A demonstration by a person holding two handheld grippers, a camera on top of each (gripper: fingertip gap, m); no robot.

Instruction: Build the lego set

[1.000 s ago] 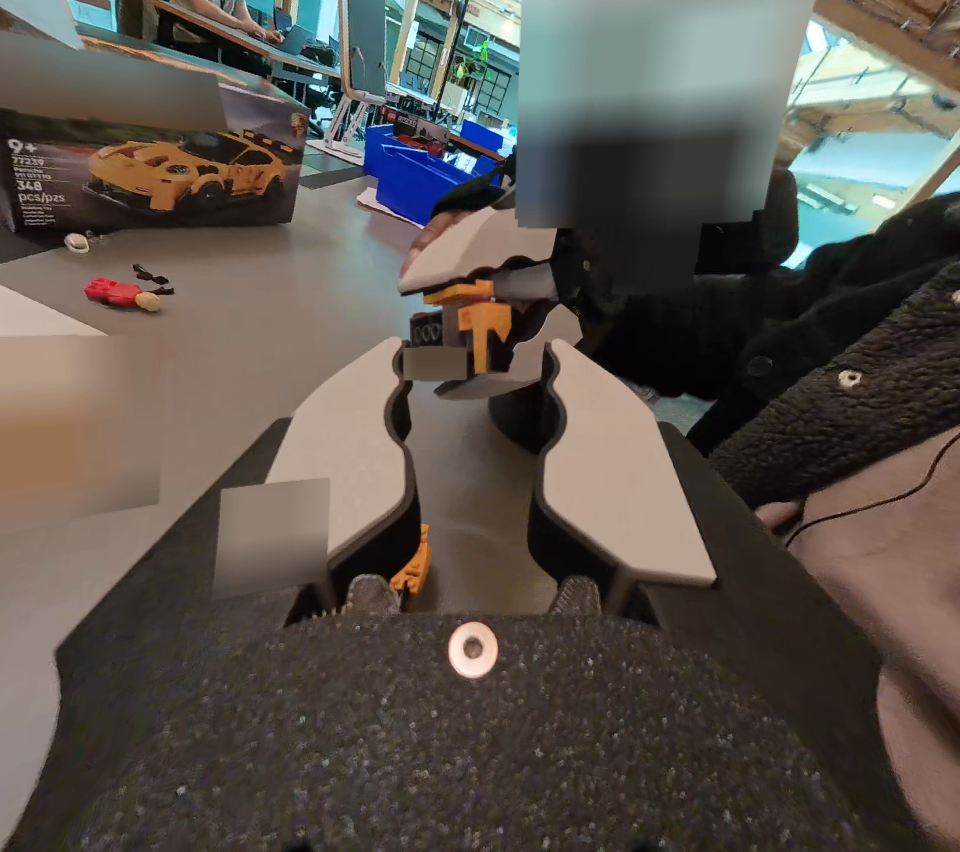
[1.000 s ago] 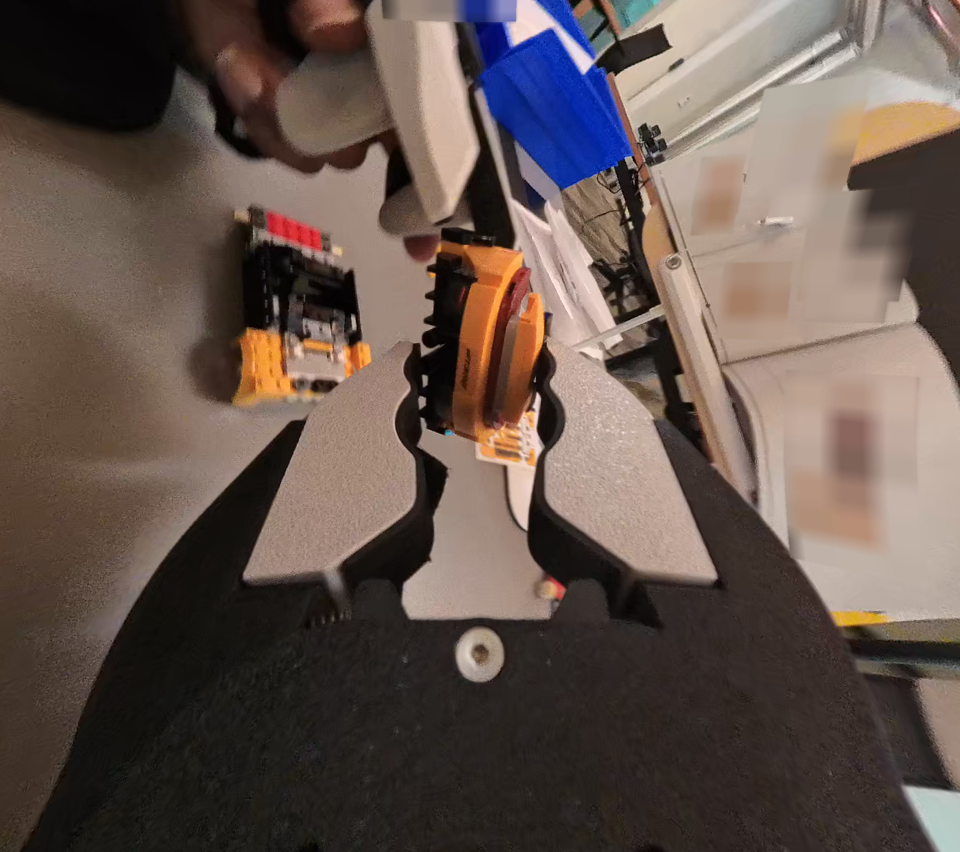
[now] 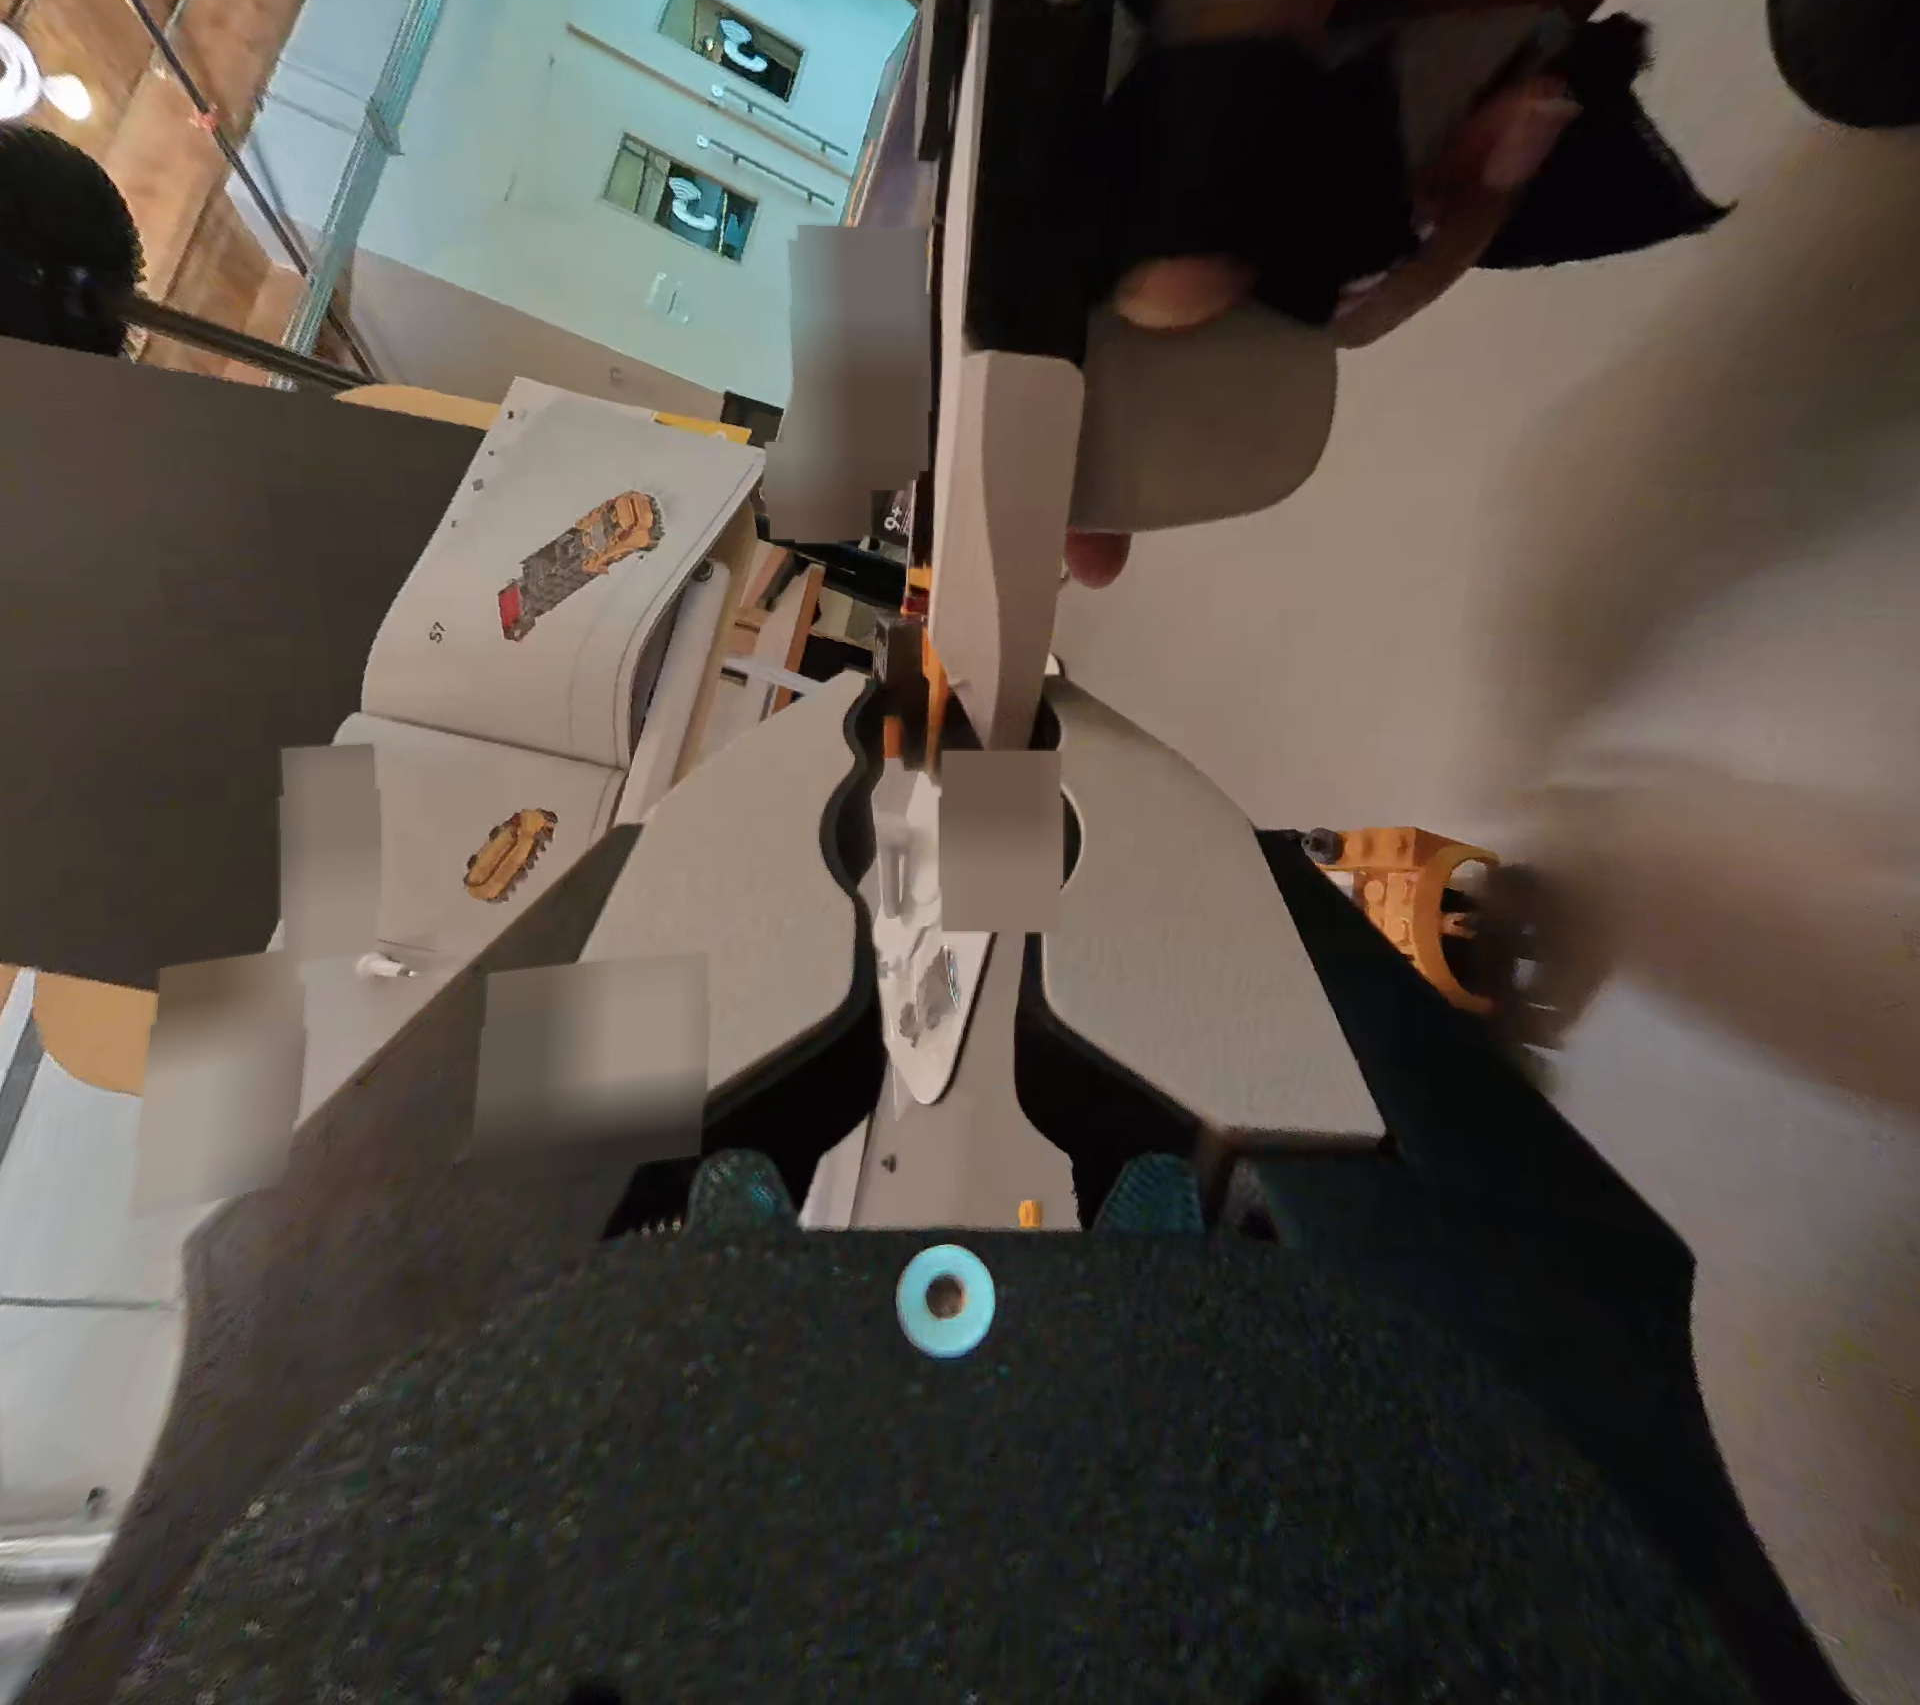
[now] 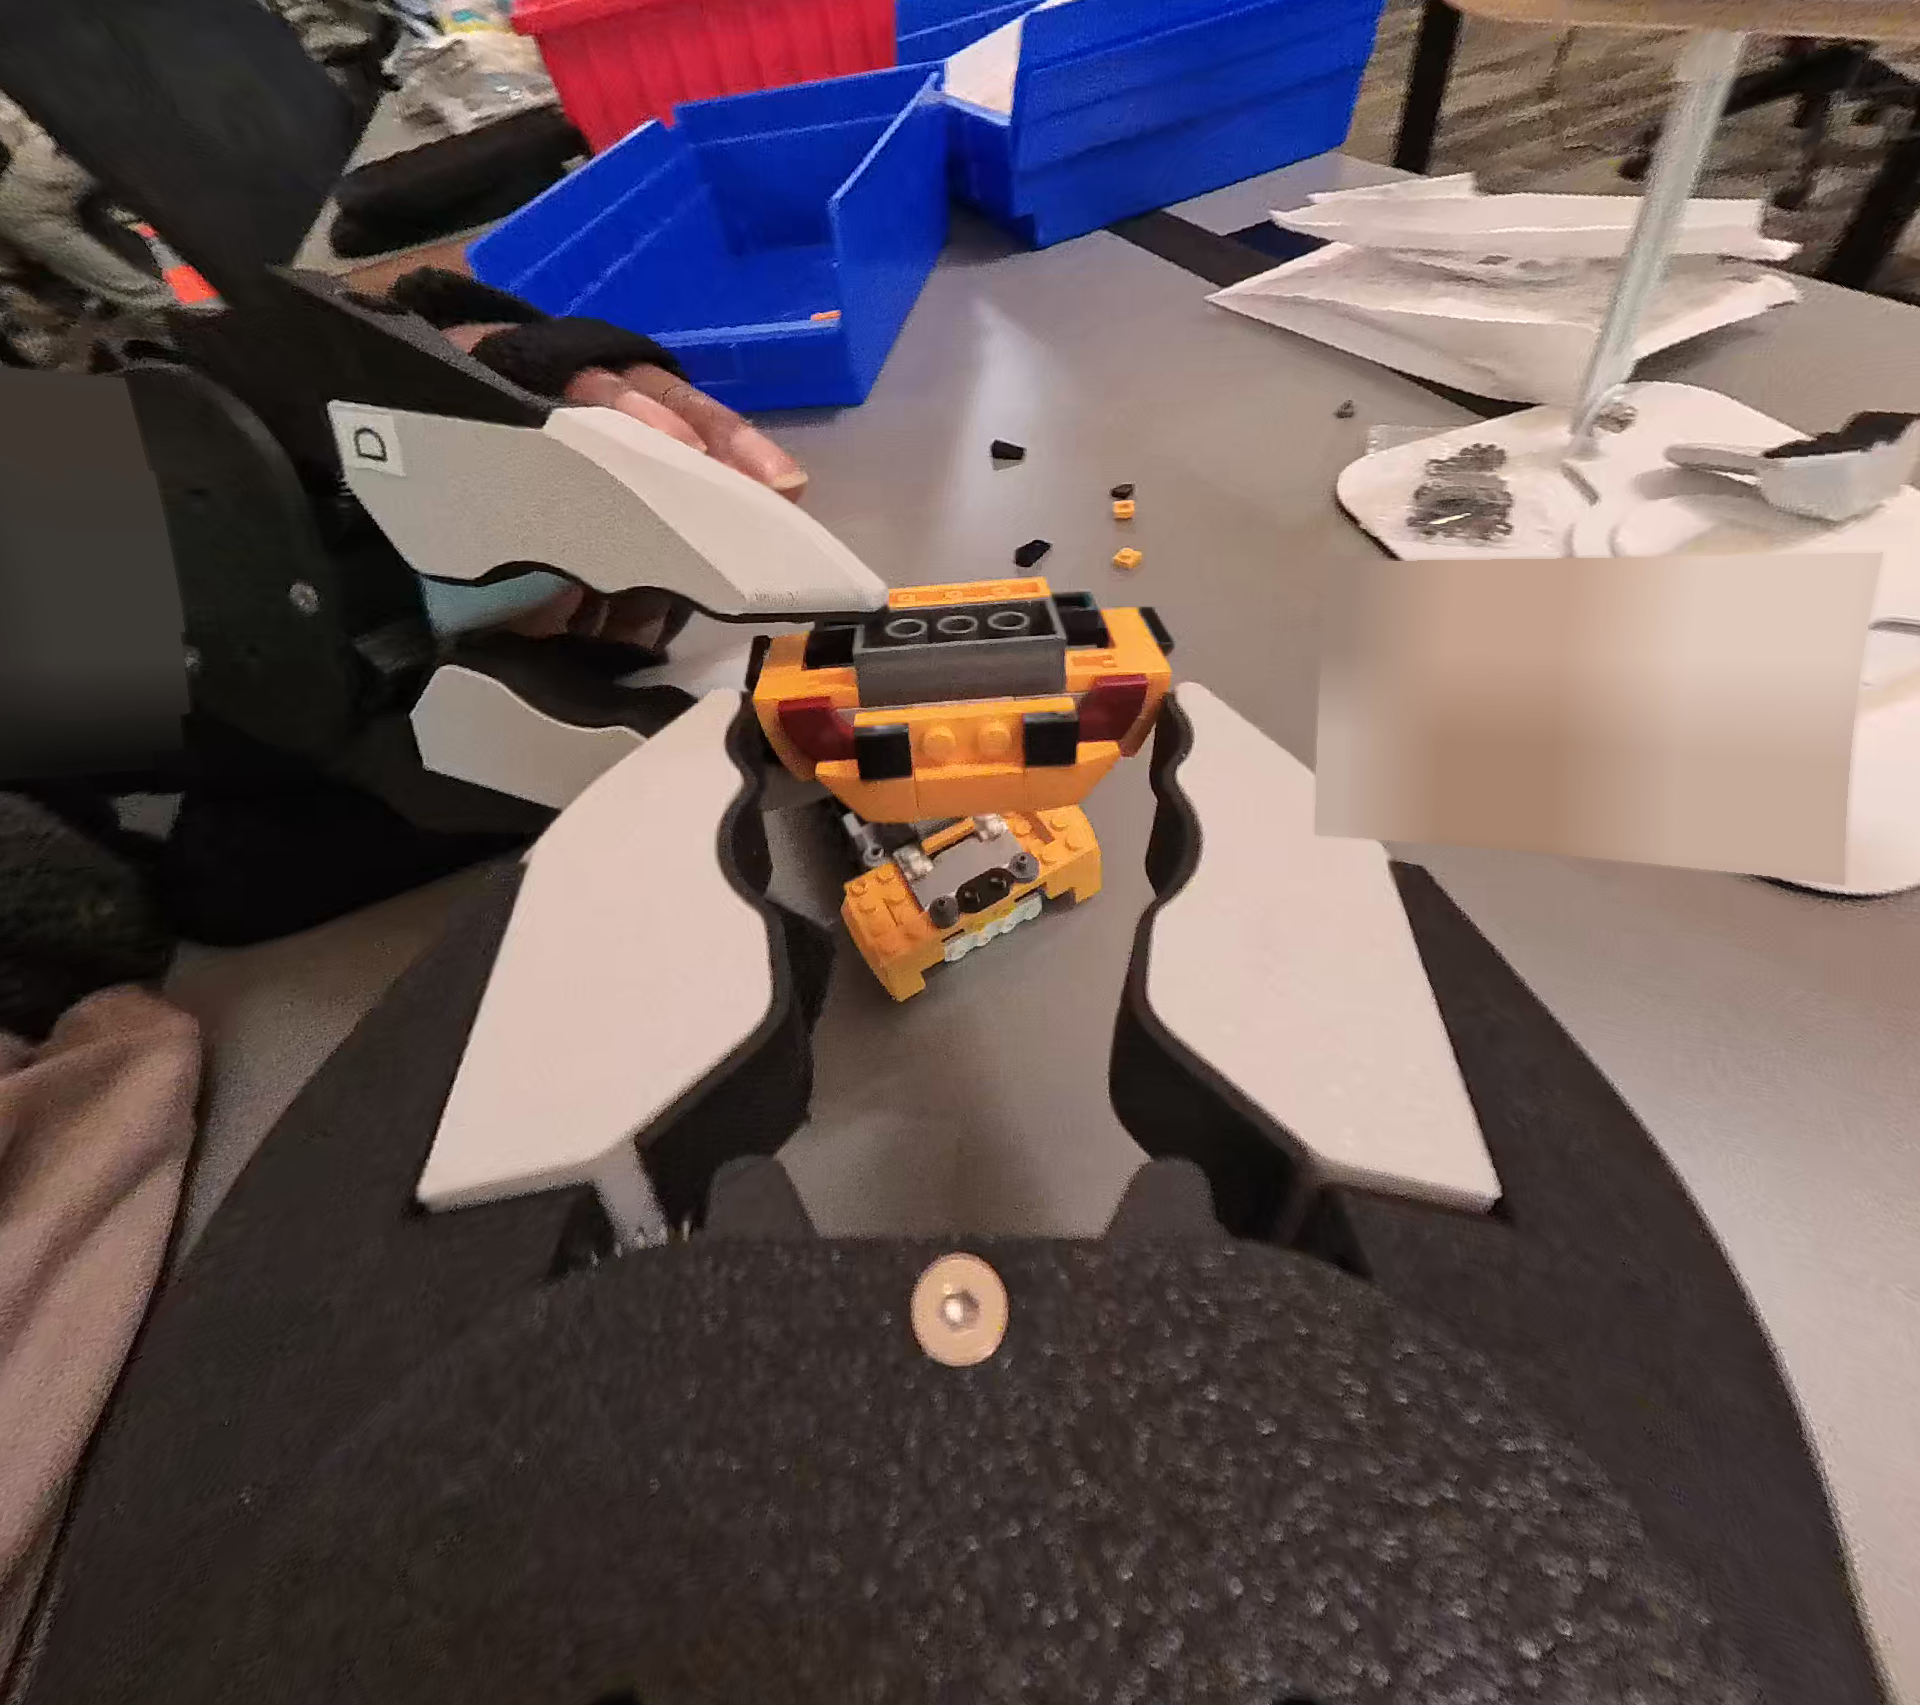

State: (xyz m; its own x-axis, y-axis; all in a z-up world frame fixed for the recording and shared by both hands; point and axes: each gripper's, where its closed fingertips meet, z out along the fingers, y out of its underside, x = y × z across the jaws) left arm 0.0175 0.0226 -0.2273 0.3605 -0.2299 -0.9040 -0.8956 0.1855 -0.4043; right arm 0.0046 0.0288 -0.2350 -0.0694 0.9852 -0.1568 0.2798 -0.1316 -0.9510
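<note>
Left gripper (image 4: 665, 616), grey-fingered, black-bodied: fingers parted, upper finger tip (image 4: 831, 590) touching top of orange-and-black brick car section (image 4: 961, 699); nothing clamped. Right gripper (image 4: 961, 720): pads closed on that section's two sides, held above grey table (image 4: 1558, 1084). Directly below it, second orange brick assembly (image 4: 971, 907) on table. Beyond fingertips: blue plastic bins (image 4: 790, 242), loose small bricks (image 4: 1122, 528).

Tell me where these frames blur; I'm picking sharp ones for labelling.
Left wrist view: table and orange lego piece at right smear with motion. Right wrist view: orange lego assembly is sharp; blue bins only slightly soft.
</note>
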